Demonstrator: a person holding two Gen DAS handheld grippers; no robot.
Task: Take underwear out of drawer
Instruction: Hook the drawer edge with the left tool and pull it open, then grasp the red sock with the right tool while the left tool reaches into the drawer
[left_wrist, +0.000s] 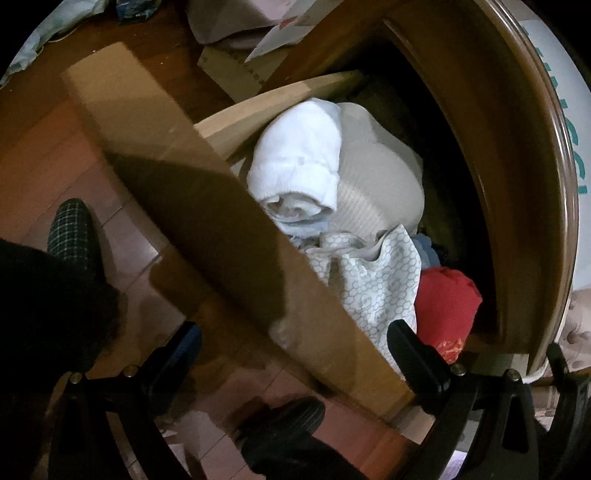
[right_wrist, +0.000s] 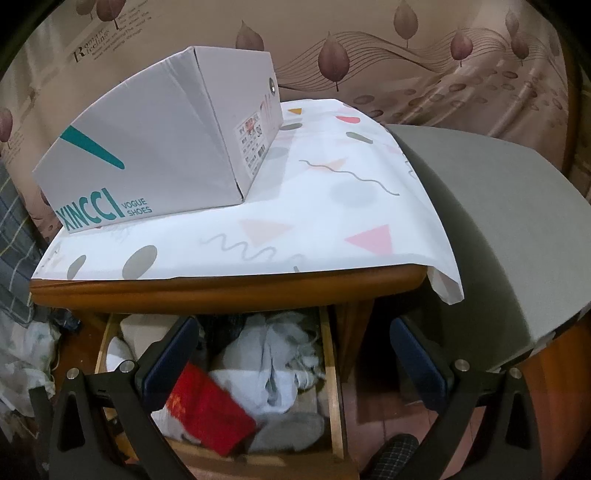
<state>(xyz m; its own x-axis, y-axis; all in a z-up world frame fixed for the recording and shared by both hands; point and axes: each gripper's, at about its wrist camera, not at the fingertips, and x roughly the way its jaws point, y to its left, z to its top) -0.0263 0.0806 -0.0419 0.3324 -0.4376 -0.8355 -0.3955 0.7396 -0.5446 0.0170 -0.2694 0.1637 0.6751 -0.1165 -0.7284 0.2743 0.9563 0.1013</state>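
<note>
Here the red underwear (right_wrist: 210, 413) is seen in the open drawer (right_wrist: 334, 387), apparently just beneath the right gripper (right_wrist: 291, 363); both it and the left gripper (left_wrist: 295, 354) are held wide, empty.

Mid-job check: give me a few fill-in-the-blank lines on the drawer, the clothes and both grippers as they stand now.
1. The drawer under the nightstand top stands ____.
2. The folded item lying beside the white clothes in the drawer is ____ in colour.
3. The box on the patterned cloth is printed VOGUE ____.
4. The left gripper and right gripper both have their fingers ____, holding nothing.

Missing words: open; red; SHOES; open
</note>
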